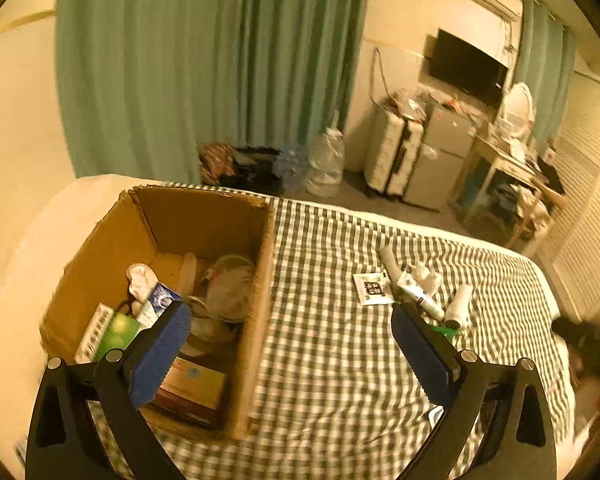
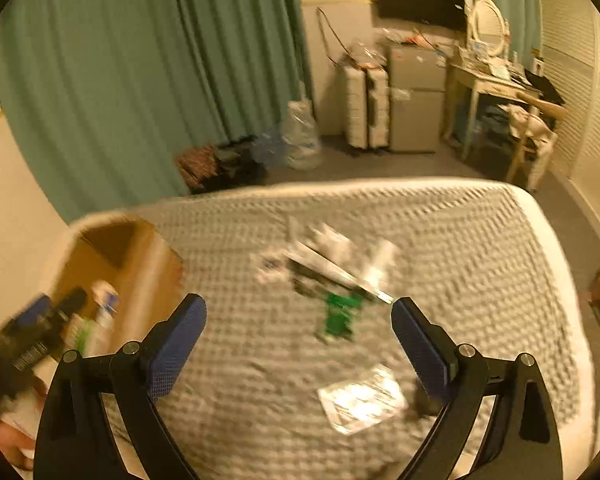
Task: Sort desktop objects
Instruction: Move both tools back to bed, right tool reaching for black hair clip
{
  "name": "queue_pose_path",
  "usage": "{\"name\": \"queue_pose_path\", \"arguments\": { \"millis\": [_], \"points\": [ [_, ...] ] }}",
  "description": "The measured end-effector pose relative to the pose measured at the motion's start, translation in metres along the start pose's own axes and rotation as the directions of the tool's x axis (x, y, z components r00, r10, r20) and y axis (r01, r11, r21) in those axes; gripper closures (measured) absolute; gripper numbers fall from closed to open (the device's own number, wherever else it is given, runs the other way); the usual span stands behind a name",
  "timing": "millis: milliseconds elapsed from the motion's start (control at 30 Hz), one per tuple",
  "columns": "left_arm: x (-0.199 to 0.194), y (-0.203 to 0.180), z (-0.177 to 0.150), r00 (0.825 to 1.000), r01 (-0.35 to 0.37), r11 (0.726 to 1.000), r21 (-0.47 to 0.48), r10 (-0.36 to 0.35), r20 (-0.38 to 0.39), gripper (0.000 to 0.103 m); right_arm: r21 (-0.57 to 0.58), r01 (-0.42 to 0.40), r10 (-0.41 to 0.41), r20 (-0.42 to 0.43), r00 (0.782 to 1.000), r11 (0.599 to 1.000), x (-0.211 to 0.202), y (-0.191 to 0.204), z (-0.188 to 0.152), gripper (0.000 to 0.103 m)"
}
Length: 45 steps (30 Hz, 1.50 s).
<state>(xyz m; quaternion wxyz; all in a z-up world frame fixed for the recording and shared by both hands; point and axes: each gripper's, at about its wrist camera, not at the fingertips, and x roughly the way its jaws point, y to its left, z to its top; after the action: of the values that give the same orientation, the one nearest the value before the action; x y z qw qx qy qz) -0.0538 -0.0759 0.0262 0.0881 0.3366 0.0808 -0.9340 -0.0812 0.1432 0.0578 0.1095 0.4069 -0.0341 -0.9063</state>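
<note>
A cardboard box (image 1: pixel 204 240) sits open on the bed (image 1: pixel 340 360), on its green-and-white checked cover, and everything here is easiest placed from that box. Inside it lie a green-and-white carton (image 1: pixel 112 332), a blue-and-white tube (image 1: pixel 156 300), a white crumpled piece (image 1: pixel 140 276), a clear plastic bag (image 1: pixel 232 288) and a flat red-and-cream packet (image 1: pixel 192 384) at the near end. The left gripper (image 1: pixel 292 344) hangs over the box's right wall, its jaws spread wide with nothing between them; one blue pad (image 1: pixel 160 352) is above the box's contents and the other is out over the cover. To the right of the box, well apart from it, a small heap waits on the cover: a white sachet with dark print (image 1: pixel 372 288), a white tube (image 1: pixel 420 292), a pale roll (image 1: pixel 390 260), a white bottle (image 1: pixel 460 304) and a green wrapper (image 1: pixel 444 330) just beside the bottle. From the right wrist view the scene is smeared by motion, yet the box (image 2: pixel 140 264) shows at the left, the heap further right of it with the green wrapper (image 2: pixel 340 312) nearest, and a shiny flat packet (image 2: pixel 360 400) lies alone on the cover nearer than the heap. The right gripper (image 2: pixel 298 336) is also wide open and empty, above the cover between box and packet. The left gripper (image 2: pixel 40 328) shows dimly at the box's near left side.
</note>
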Motion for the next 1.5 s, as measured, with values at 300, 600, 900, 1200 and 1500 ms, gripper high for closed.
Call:
{"name": "queue_pose_path", "arguments": {
  "millis": [300, 600, 900, 1200, 1500],
  "points": [
    [0.034, -0.1, -0.097, 0.985, 0.163, 0.979, 0.124, -0.154, -0.079, 0.0, 0.049, 0.114, -0.103, -0.195, 0.975, 0.992, 0.053, -0.098, -0.073, 0.009],
    [0.093, -0.163, -0.161, 0.926, 0.315, 0.904, 0.289, -0.225, -0.304, 0.0, 0.16, 0.158, -0.097, -0.333, 0.938, 0.974, 0.102, -0.15, -0.101, 0.009],
    [0.138, -0.21, -0.19, 0.853, 0.462, 0.774, 0.432, -0.256, -0.454, 0.0, 0.238, 0.163, -0.051, -0.416, 0.908, 0.957, 0.139, -0.175, -0.112, 0.009],
    [0.144, -0.233, -0.201, 0.839, 0.518, 0.687, 0.51, -0.293, -0.458, 0.0, 0.27, 0.185, -0.026, -0.504, 0.863, 0.945, 0.17, -0.185, -0.119, 0.009],
    [0.147, -0.237, -0.203, 0.834, 0.522, 0.676, 0.519, -0.278, -0.476, 0.008, 0.241, 0.206, -0.038, -0.557, 0.829, 0.948, 0.19, -0.185, -0.123, 0.039]
  ]
}}
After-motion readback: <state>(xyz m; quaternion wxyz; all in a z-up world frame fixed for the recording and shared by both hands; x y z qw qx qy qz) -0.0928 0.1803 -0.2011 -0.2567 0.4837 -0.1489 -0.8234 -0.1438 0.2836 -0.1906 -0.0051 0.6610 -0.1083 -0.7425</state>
